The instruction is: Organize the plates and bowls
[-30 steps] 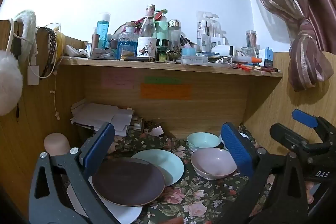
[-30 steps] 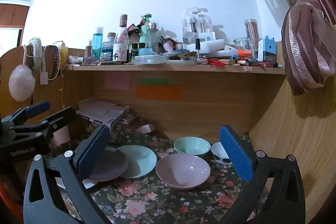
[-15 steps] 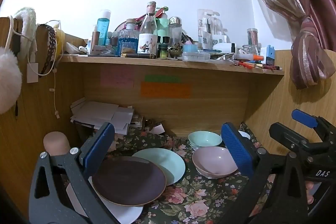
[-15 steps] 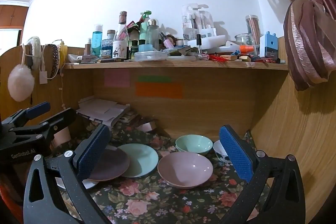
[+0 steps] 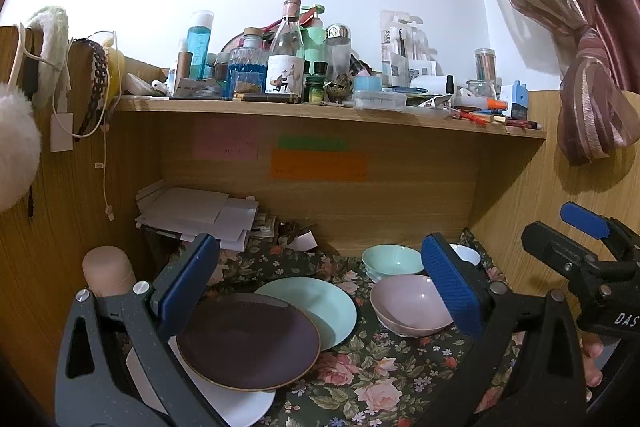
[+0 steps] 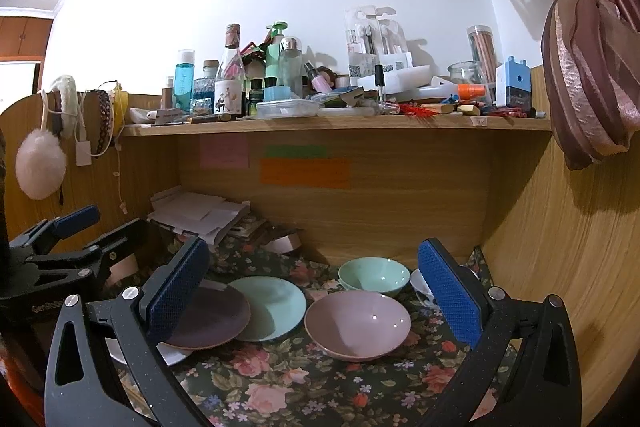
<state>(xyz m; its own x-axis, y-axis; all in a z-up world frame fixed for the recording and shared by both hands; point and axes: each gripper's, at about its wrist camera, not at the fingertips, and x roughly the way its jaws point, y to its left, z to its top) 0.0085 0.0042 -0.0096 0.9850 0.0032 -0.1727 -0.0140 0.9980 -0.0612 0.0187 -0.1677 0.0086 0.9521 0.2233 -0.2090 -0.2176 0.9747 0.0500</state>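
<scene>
Plates and bowls all loose on floral-cloth desk (image 6: 280, 387), so sorting looks barely started imo. Dark brown round plate (image 5: 248, 341) sits on white plate (image 5: 244, 407), overlaps mint green plate (image 5: 320, 303). Glossy pink bowl (image 6: 358, 323) in front of mint green bowl (image 6: 374, 275); small white bowl (image 5: 466, 255) at back right. Bowls unstacked. Left hand-held gripper (image 5: 320, 287) and right hand-held gripper (image 6: 316, 295) both spread wide, nothing held.
</scene>
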